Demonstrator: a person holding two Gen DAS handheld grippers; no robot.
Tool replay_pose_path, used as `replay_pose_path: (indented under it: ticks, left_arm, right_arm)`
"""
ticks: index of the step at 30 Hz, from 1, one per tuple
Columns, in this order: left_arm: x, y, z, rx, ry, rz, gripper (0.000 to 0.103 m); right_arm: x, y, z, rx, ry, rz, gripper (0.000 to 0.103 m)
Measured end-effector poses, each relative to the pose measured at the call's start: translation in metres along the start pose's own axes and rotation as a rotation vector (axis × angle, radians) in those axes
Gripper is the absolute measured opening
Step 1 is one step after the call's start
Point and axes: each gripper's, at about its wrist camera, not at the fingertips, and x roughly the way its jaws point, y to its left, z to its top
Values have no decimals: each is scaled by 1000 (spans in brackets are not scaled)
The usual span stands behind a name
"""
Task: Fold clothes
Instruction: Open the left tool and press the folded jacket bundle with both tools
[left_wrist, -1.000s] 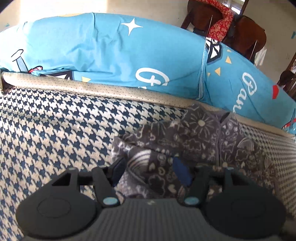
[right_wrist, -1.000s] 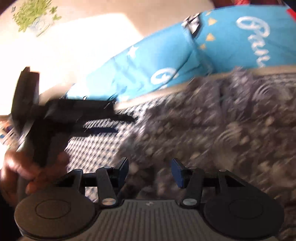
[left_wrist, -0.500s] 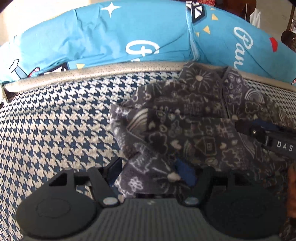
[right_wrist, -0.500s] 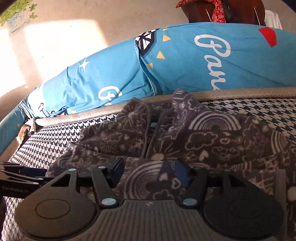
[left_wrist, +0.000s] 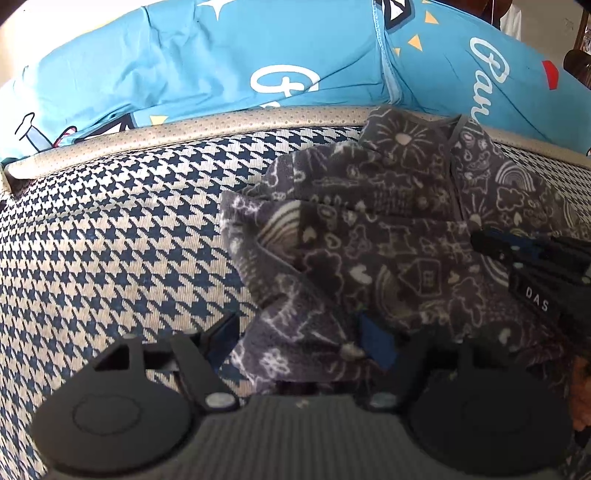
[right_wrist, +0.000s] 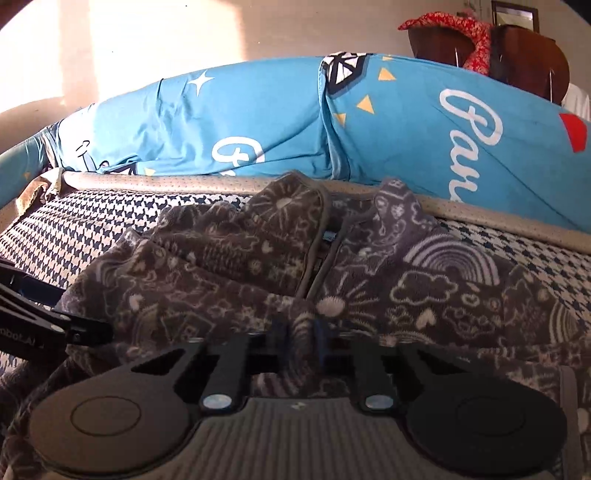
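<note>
Pinching grey fleece garment (right_wrist: 424, 295), right claw (right_wrist: 301, 338)

Probably a home living room: a houndstooth sofa seat (left_wrist: 110, 229), cartoon-print blue cushions (right_wrist: 258, 122) along its back edge, wooden chairs (right_wrist: 517, 55) behind.

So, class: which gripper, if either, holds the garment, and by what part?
The right gripper is shut on a fold at the near edge of the garment. The left gripper is opening, with cloth between its fingers but not pinched.
</note>
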Motion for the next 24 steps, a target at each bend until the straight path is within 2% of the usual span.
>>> replay_pose_path:
  ticks: [3,7,9,11,14,18,21,24]
  left_arm:
    - [-4,3,1,-16,-7,-6,74]
    - [-9,6,3,-28,-23,2,77]
    - [-4,6,2,-22,-8,19,77]
    - [1,6,0,-15,7,37,78]
    - [7,4,-1,0,21,76,84]
    - [1,0,-1,18,10,81,84]
    - [-9,-5,0,31,-15,65,84]
    - [-20,-11,3,42,-45,61,88]
  right_arm:
    - [-3,-4,3,36,-16,-18,4]
    - [-12,-6,8,55,-77,-91,4]
    - [-11,-11,10,70,-70,-86,4]
    - [-2,-14,6,95,-6,-61,5]
    - [-1,-20,4,135,14,-30,11]
    - [-11,-35,10,225,7,3,24]
    - [-23,-50,13,278,-3,-5,24]
    - [-40,-64,16,278,-25,-26,26]
